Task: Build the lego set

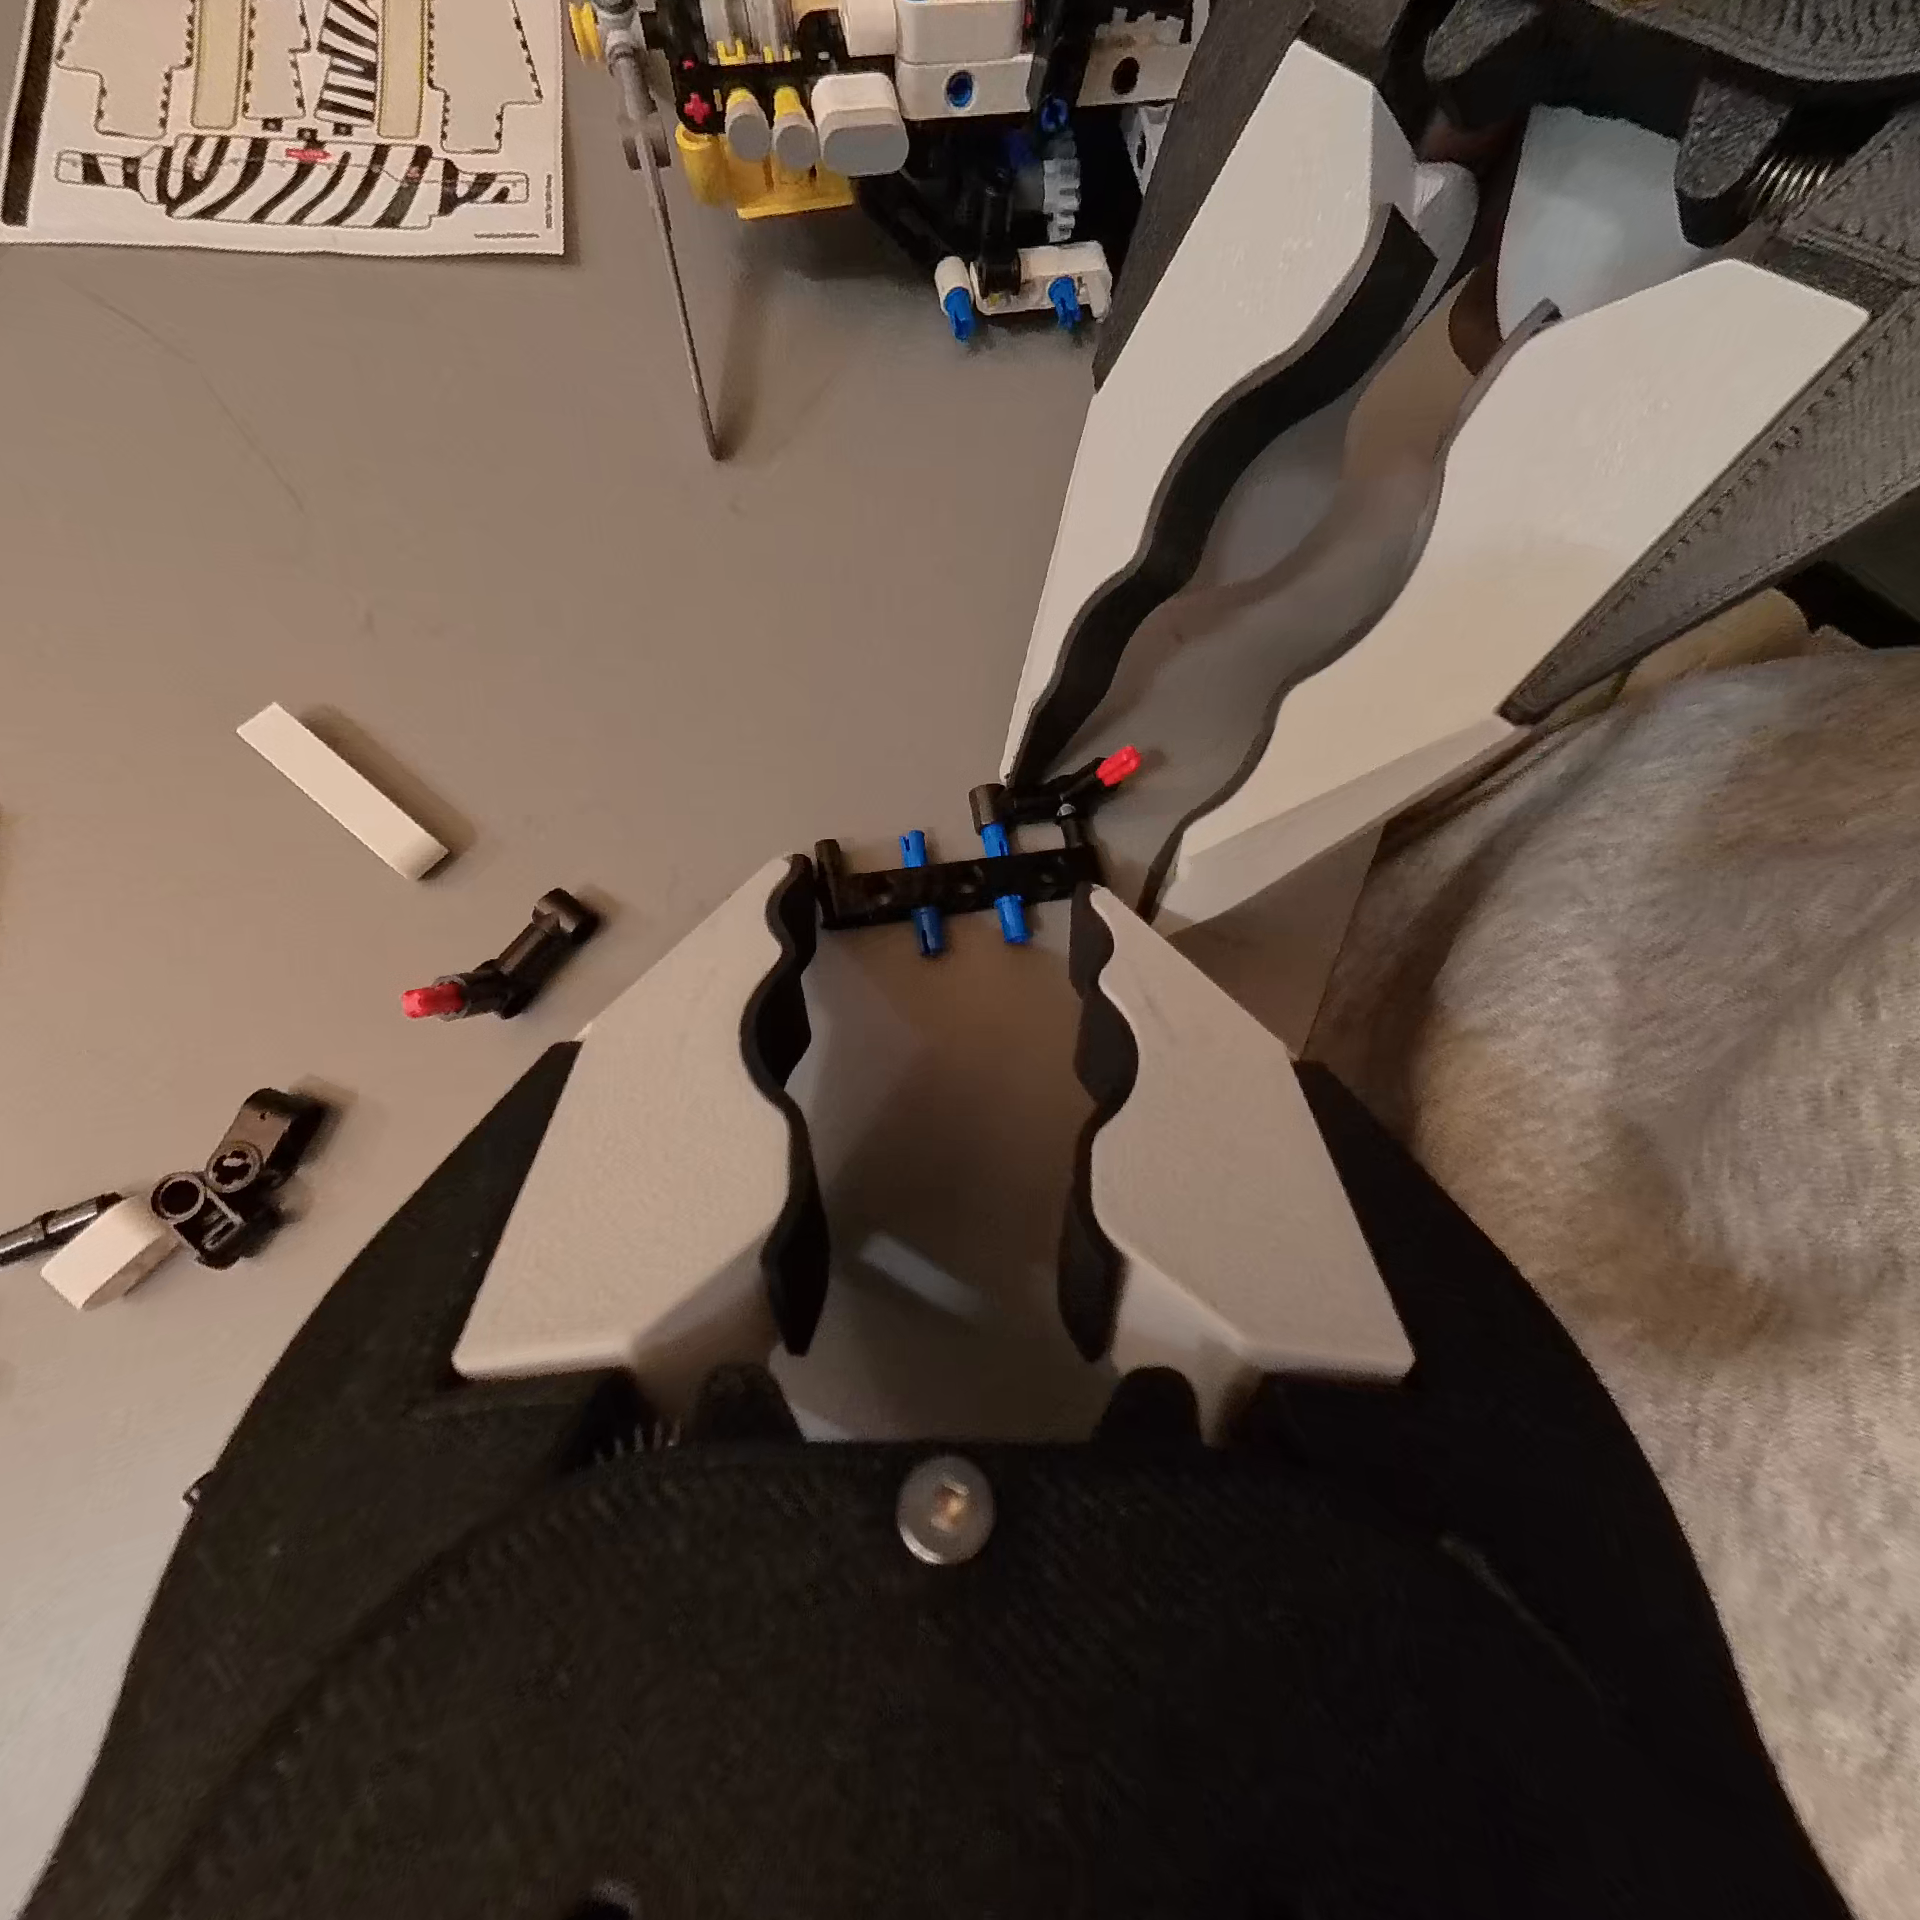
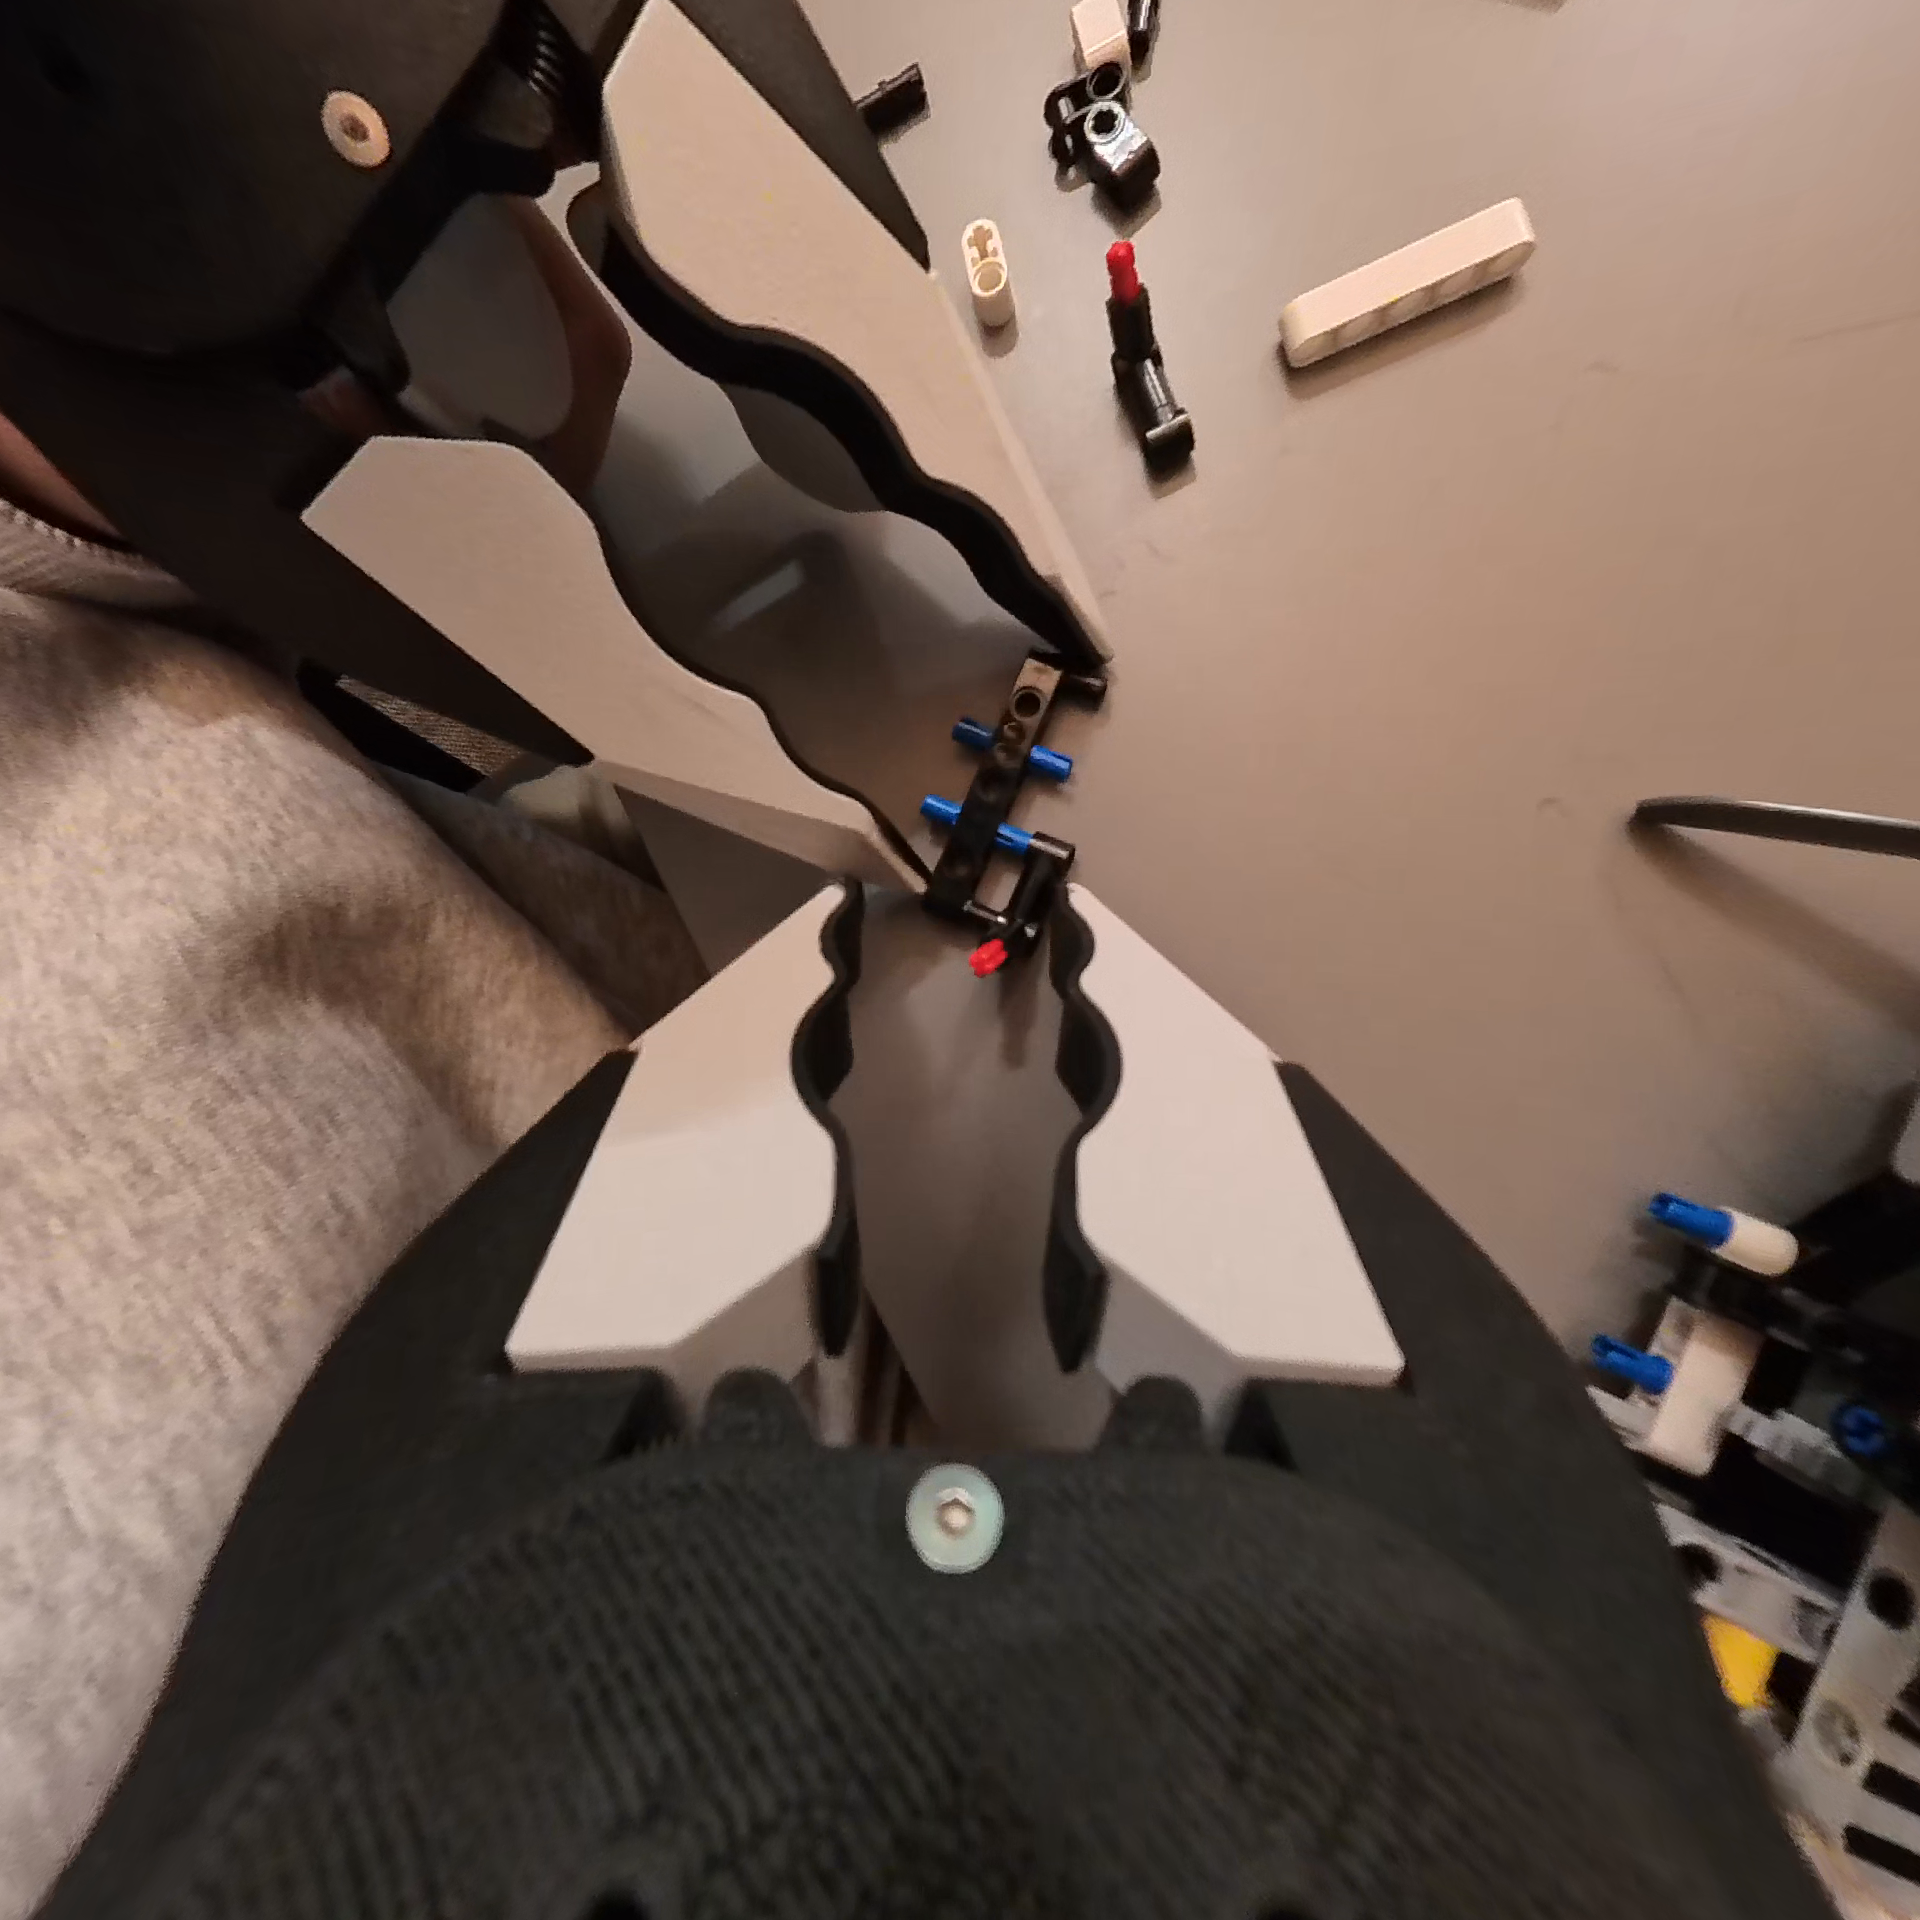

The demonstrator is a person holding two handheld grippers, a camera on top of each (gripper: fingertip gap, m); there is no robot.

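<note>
- The grey worktop [image 1: 468, 540] carries everything, and the loose parts are spread out flat on it, probably so each one can be found and picked alone.
- The half-built model [image 1: 883, 114] stands at the far edge in the left wrist view, away from the working spot, so I judge it waits for the small assembly to be joined later.
- The sticker sheet [image 1: 281, 114] with black stripes lies flat beside the model; it has small print at its corner, too small to read. I see no brand mark anywhere.
- The left claw [image 1: 940, 894] is clamped on the black beam [image 1: 956, 883] by its two ends, and holds it level, just above the worktop. This leaves the side with the holes free for the other hand.
- The right claw [image 2: 951, 909] is closed on the black connector with the red pin [image 2: 1023, 904], and it sits at one blue pin [image 2: 1023, 833] of the beam. It seems to be pressing on.
- The white beam [image 1: 343, 790] and a second black connector [image 1: 509, 961] lie untouched to the left, likely for later steps.
</note>
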